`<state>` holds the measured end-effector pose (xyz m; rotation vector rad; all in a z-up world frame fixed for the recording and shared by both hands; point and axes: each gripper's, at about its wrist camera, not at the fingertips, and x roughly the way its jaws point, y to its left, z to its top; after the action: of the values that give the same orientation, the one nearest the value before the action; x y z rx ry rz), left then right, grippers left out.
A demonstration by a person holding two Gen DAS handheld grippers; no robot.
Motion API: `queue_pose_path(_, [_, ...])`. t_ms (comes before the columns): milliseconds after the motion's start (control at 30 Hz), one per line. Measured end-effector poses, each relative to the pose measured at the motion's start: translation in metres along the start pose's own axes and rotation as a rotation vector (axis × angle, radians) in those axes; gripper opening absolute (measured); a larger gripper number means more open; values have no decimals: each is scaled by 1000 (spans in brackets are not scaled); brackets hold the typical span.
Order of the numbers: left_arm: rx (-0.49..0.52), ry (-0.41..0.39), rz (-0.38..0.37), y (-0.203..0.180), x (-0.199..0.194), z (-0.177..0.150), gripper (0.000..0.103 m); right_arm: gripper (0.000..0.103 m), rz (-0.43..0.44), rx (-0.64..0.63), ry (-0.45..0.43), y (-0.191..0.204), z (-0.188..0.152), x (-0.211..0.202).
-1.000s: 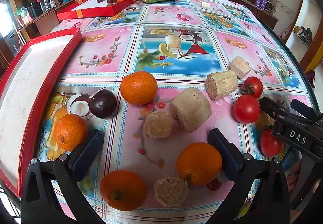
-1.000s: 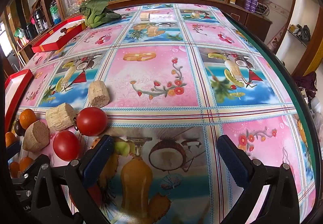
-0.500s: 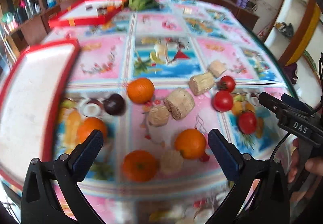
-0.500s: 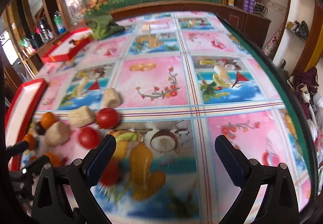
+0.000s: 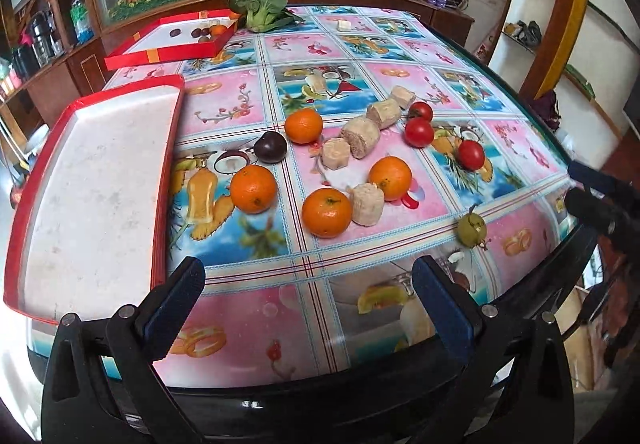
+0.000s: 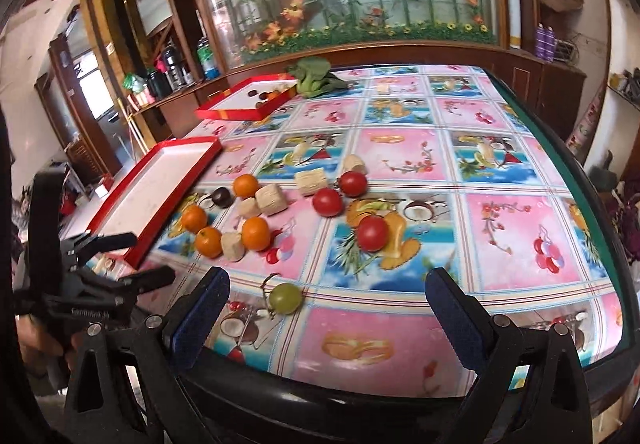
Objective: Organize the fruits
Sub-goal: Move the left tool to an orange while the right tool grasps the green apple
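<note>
Left gripper (image 5: 308, 296): blue-padded fingers (image 5: 172, 300) spread wide, nothing between them, hanging over the near edge of the worktop (image 5: 256, 308).
Right gripper (image 6: 324, 308): fingers (image 6: 452, 316) likewise wide apart and empty, above the near edge.
Small green round fruit with a stem (image 6: 285, 298): lies alone near the front edge, just ahead of the right gripper's left finger.
Four orange tangerines (image 5: 326, 211): loosely grouped mid-worktop, mixed with pale beige cut cylinder pieces (image 5: 368, 203); one piece touches the nearest tangerine.
Dark purple round fruit (image 5: 271, 147): beside the far-left tangerine.
Three red tomatoes (image 5: 419, 131): to the right of the group, one set apart nearer the right edge.
Red-rimmed shallow tray with a white floor (image 5: 96, 179): at the left edge, no fruit in it.
Second red tray (image 5: 160, 53): far left, holding a few small fruits.
Green leafy vegetable (image 5: 260, 9): at the far edge, just beside that tray.
</note>
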<state>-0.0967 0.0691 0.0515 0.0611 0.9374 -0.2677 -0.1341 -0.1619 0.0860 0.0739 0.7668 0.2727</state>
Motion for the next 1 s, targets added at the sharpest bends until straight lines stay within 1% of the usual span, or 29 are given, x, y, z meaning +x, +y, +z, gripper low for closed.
queue_pose_path(33, [-12,-7,-13,3,-2,1,103,98,3,-10,8,3,-1,2])
queue_pose_path(167, [-48,-22,-12,14,-4,6,103,97,17,-28,19,10,2,3])
queue_pose_path(300, [-120,19,-51,30,7,5,103,97,35,-35,32,12,0,7])
queue_pose_path(333, [-132,25,-61,32,10,5,102,96,42,-35,44,12,0,9])
queue_pose_path(400, [-141,37,-53,34,15,6,97,88,58,-49,70,15,-2,14])
queue_pose_path(500, [-126,47,-84,28,18,4,95,84,68,-91,81,21,-4,17])
queue_pose_path(533, [-108,50,-94,24,19,4,93,83,69,-100,82,23,-5,17])
queue_pose_path(600, [-64,60,-106,13,21,3,80,74,77,-103,94,24,-6,20])
queue_pose_path(667, [-41,74,-119,8,24,5,73,68,91,-104,114,26,-7,25])
queue_pose_path(733, [-23,88,-124,4,28,8,70,66,94,-115,130,29,-8,32])
queue_pose_path(767, [-15,94,-126,2,30,10,66,63,94,-119,138,31,-9,35])
queue_pose_path(800, [-7,99,-129,1,31,11,60,60,96,-121,146,32,-10,37])
queue_pose_path(900, [12,113,-138,0,38,17,53,56,97,-124,164,34,-12,43])
queue_pose_path(967, [21,123,-133,1,44,20,52,53,90,-124,172,34,-12,48])
queue_pose_path(1000, [23,126,-132,1,46,20,50,53,89,-122,176,34,-12,50])
